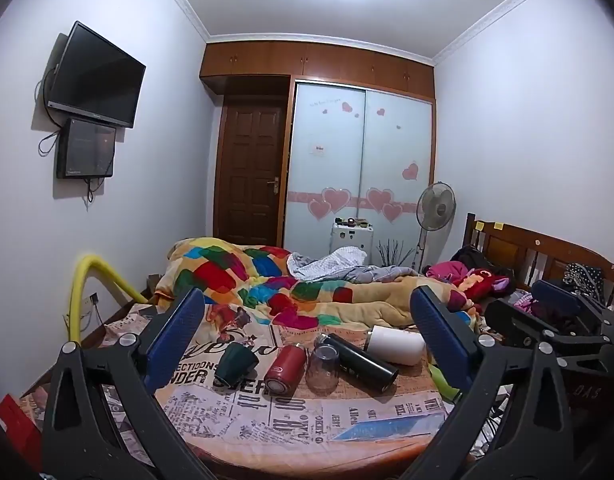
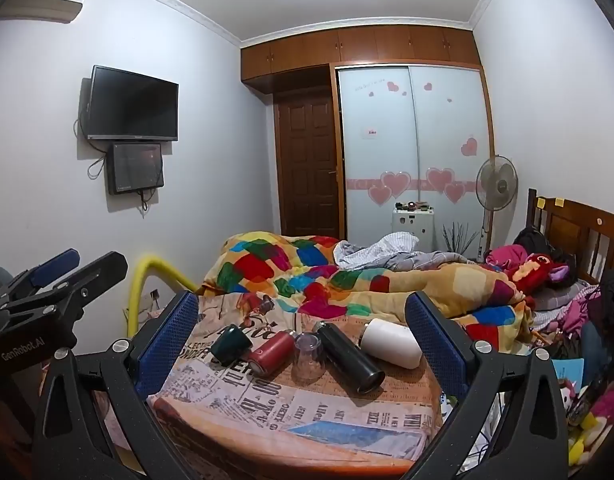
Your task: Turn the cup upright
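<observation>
Both hand-held grippers, left (image 1: pixel 307 344) and right (image 2: pixel 303 340), hang spread and empty. Near the tabletop's (image 1: pixel 347 412) far edge, an upside-down clear cup (image 1: pixel 322 368) stands among toppled bottles (image 1: pixel 361 362); its rim is hard to make out.

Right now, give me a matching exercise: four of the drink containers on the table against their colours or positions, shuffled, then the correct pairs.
Things:
1. mug
2. short flask
3. glass
4. tall flask

Descriptions:
A. clear, mouth down
B. black, lying on its side
C. dark green, tipped over, farthest left
D. red, lying on its side

Pairs: 1-C, 2-D, 3-A, 4-B
</observation>
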{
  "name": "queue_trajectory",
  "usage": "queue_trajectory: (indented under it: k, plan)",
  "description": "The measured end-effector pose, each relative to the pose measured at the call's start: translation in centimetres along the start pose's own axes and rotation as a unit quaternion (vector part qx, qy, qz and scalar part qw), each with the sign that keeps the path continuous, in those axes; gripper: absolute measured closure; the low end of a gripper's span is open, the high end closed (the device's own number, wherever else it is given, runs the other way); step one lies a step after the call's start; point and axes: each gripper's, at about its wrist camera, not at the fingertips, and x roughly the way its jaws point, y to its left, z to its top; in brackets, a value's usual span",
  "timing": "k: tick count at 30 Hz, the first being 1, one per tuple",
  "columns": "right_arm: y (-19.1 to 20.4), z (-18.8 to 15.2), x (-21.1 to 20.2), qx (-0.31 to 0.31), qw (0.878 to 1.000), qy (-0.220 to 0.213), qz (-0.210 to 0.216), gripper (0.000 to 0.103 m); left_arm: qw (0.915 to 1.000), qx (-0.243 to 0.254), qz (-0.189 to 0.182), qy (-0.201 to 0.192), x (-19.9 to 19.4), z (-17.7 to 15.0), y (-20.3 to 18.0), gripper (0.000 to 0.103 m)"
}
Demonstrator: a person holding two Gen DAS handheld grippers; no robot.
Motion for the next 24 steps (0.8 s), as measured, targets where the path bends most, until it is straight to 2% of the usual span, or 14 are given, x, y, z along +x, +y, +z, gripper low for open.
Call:
queue_trajectory:
  k: [7,9,24]
  plan:
    - [0.23,0.05,-0.07,-0.002,1.0,0.001,0.0,0.0,1.0,0.006,0.005,0.006,-0.26,-0.09,-0.82,0.0]
    - [0.17,0.1,-0.09,-0.003,1.0,0.001,0.0,0.0,0.9999,0.0,0.003,0.012,0.58,-0.33,0.07,0.0]
    - [0.4,0.24,0.09,-0.008,1.0,0.002,0.0,0.0,0.9999,-0.001,0.002,0.013,0.59,-0.7,0.18,0.0]
